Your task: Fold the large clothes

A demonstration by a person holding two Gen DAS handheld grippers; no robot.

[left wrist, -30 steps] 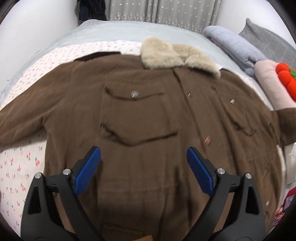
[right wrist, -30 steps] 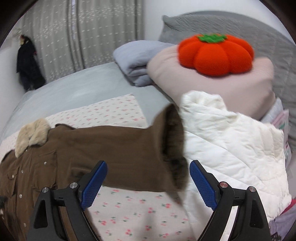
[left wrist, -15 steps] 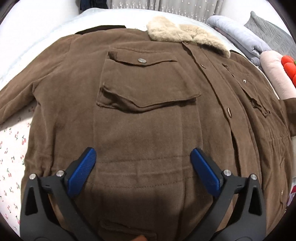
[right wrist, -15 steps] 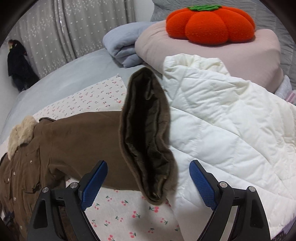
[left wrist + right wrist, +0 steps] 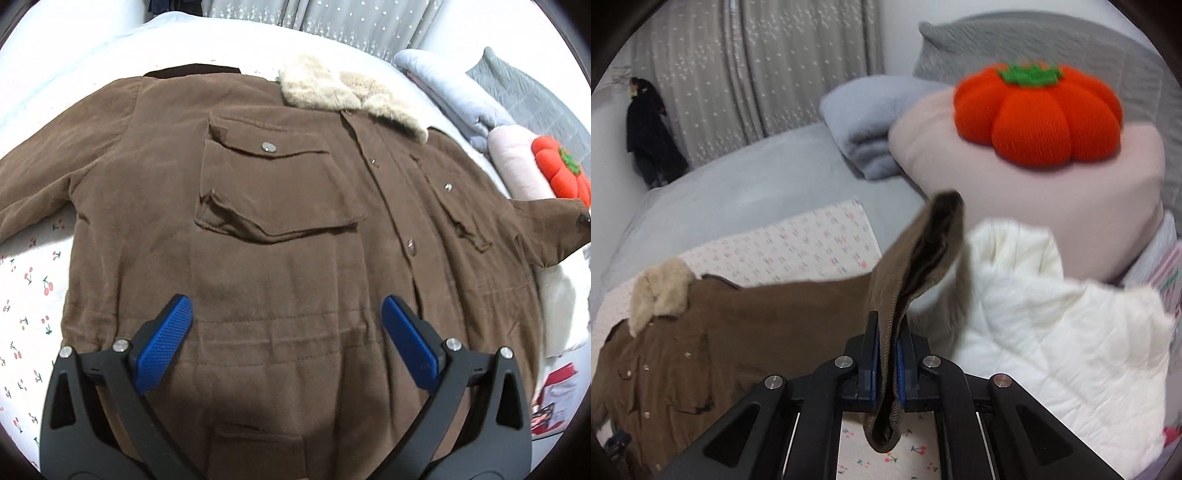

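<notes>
A large brown coat [image 5: 280,229] with a beige fur collar [image 5: 343,92] lies front-up and spread out on the bed. My left gripper [image 5: 284,332] is open and empty, hovering above the coat's waist seam. In the right wrist view my right gripper [image 5: 886,354] is shut on the cuff of the coat's sleeve [image 5: 916,258] and holds it lifted off the bed; the rest of the coat [image 5: 701,332] lies to the left. The lifted sleeve also shows in the left wrist view [image 5: 546,229] at the far right.
The bed has a cherry-print sheet [image 5: 29,295] and a grey cover [image 5: 738,192]. A white quilted jacket [image 5: 1052,332], a pink pillow [image 5: 1052,206] with an orange pumpkin cushion [image 5: 1038,114], and a folded blue blanket [image 5: 864,125] sit at the right. Curtains hang behind.
My right gripper has closed on the sleeve cuff and raised it. My left gripper pulled back slightly from the coat and stays open.
</notes>
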